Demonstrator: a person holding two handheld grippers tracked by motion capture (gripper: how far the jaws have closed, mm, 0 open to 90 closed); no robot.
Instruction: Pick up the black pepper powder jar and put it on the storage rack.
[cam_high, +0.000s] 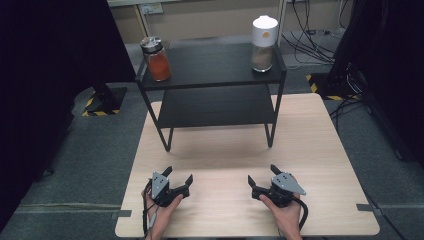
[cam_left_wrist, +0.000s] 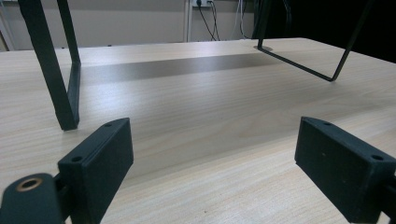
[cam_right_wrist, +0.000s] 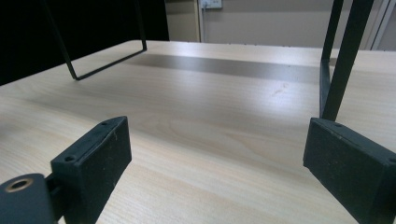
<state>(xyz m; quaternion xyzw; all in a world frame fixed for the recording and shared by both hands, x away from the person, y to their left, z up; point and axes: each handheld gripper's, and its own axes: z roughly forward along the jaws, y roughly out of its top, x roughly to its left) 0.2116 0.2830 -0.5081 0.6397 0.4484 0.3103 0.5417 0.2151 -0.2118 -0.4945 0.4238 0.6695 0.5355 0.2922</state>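
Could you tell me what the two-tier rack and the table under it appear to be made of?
The rack looks like matte black painted metal, judging by its thin bent legs. The table looks like pale wood or wood-look laminate: its grain lines show in both gripper views.

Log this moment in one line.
left tool: open, empty | right tool: open, empty | both on table | jars on rack

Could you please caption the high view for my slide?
Two open handheld grippers, left and right, rest before a black two-tier shelf.
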